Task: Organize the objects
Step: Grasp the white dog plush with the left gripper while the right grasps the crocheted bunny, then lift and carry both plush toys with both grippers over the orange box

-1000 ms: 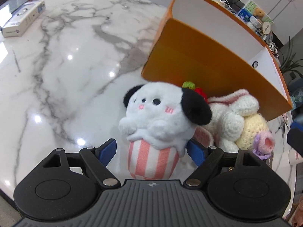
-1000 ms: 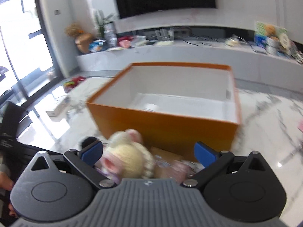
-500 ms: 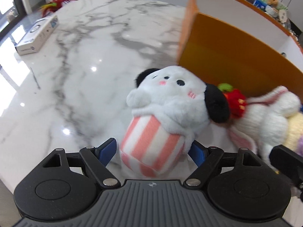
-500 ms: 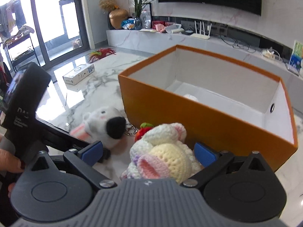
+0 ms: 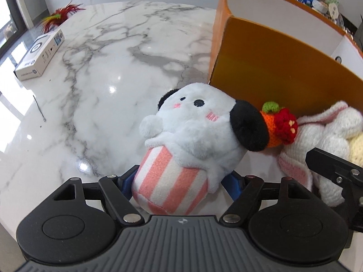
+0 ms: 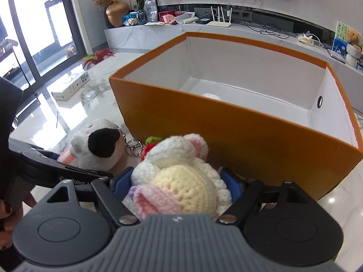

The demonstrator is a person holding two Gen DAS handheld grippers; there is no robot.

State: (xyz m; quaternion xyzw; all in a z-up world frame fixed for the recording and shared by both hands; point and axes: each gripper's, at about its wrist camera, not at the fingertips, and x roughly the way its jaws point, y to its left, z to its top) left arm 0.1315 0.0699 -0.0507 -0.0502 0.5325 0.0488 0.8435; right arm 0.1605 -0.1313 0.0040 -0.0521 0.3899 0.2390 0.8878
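A white plush dog (image 5: 199,124) with black ears and a pink-striped base lies on the marble table (image 5: 113,79), in front of the open orange box (image 5: 272,72). My left gripper (image 5: 179,181) is closing, its blue pads touching both sides of the striped base. A cream, white and pink crochet toy (image 6: 181,181) sits between the blue pads of my right gripper (image 6: 177,185), which is also closing and touches its sides. A red and orange crochet piece (image 5: 279,124) lies between the two toys. The dog (image 6: 95,149) carries a metal keyring (image 6: 133,146).
The orange box (image 6: 226,131) has white inner walls and a small white object (image 6: 211,95) on its floor. A white carton (image 5: 38,54) and a red feather toy (image 5: 59,17) lie far left on the table. A person's hand (image 6: 6,215) holds the left tool.
The left jaws narrowed onto the dog's striped base, and the dog now leans to the right. The right gripper came down over the crochet toy and its jaws narrowed onto it.
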